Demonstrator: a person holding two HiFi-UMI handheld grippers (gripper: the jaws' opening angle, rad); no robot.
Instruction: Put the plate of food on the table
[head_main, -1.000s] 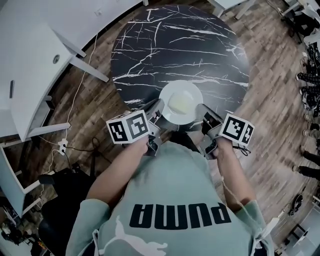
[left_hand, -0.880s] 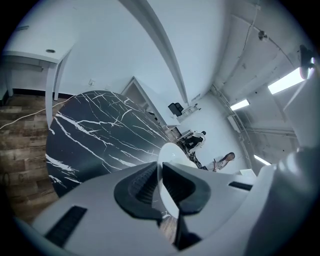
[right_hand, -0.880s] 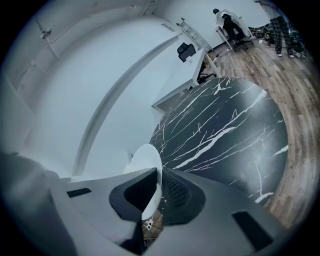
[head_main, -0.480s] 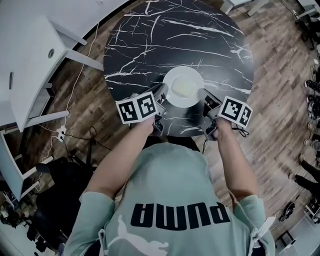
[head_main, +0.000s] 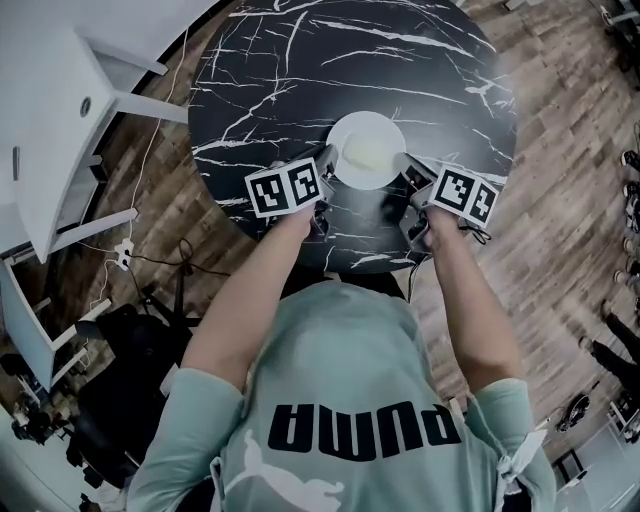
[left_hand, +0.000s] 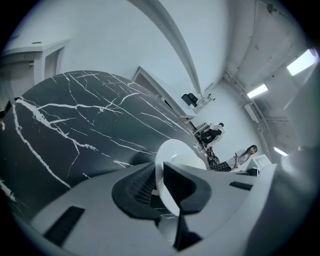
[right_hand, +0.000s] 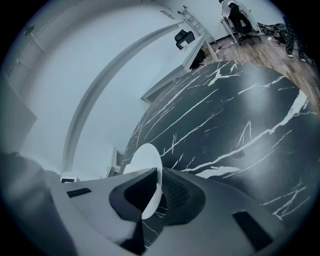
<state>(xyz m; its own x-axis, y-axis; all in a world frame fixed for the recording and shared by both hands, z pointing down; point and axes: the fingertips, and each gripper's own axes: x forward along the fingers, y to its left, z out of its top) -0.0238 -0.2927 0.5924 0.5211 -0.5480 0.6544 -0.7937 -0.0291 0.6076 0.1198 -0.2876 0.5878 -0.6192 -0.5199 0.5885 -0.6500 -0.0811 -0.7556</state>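
Note:
A white plate (head_main: 366, 150) with pale yellow food (head_main: 363, 153) in its middle is held over the near half of the round black marble table (head_main: 300, 70). My left gripper (head_main: 326, 165) is shut on the plate's left rim (left_hand: 165, 172). My right gripper (head_main: 408, 166) is shut on the plate's right rim (right_hand: 150, 182). In both gripper views the plate's edge runs between the jaws, with the marble top (left_hand: 65, 120) (right_hand: 235, 115) behind it. Whether the plate touches the table I cannot tell.
White desks (head_main: 60, 110) stand to the left of the table on the wood floor (head_main: 560, 220). Cables (head_main: 150, 265) and a black chair (head_main: 120, 380) lie at the lower left. People sit far off in the left gripper view (left_hand: 215, 132).
Both grippers have carried the plate forward, from the table's near edge to further over the tabletop. Their hold on the rim is unchanged.

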